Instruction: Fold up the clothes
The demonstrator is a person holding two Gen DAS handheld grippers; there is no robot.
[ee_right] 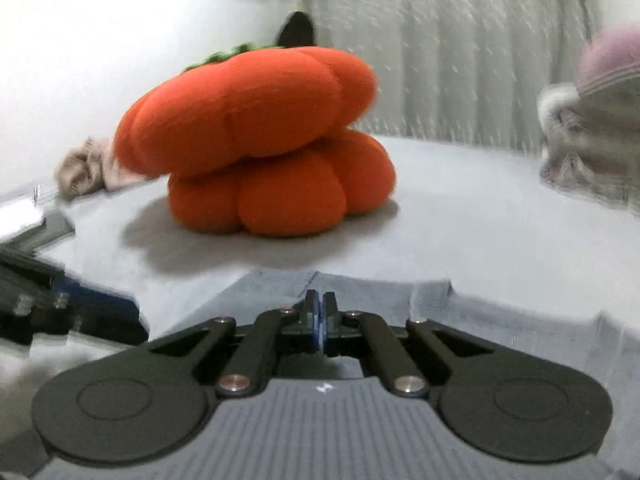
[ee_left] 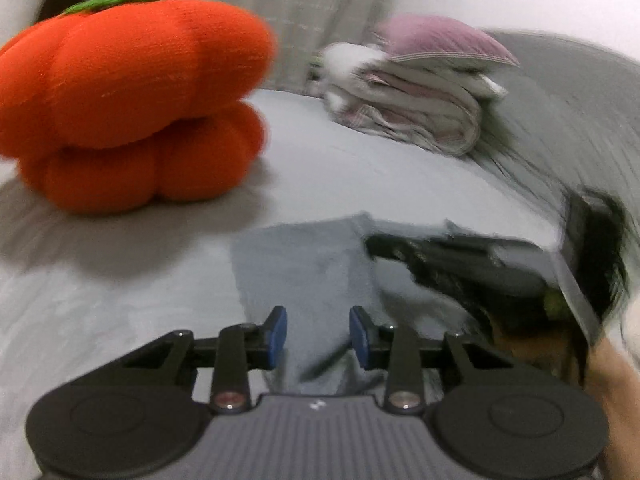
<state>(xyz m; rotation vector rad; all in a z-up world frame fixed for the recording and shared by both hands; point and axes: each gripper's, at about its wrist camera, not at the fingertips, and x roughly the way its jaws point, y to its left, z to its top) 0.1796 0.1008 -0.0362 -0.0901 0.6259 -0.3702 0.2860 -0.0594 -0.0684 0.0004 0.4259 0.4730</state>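
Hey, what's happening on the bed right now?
A person is working on a grey-blue garment spread on the bed, with a gripper in each hand. The right gripper is shut at the garment's edge; whether it pinches the cloth is hard to tell. The left gripper is open above the fabric, gripping nothing. An orange pumpkin cushion and a pile of folded bedding sit further back.

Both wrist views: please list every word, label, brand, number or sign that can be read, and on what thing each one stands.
No readable text in either view.
Small white mark on the grey body of the left gripper, near its front edge: a logo shape only, too small and blurred to read.
The same small white mark on the grey body of the right gripper: also unreadable.
Orange plush pumpkin, folded laundry pile, grey garment: no print visible.
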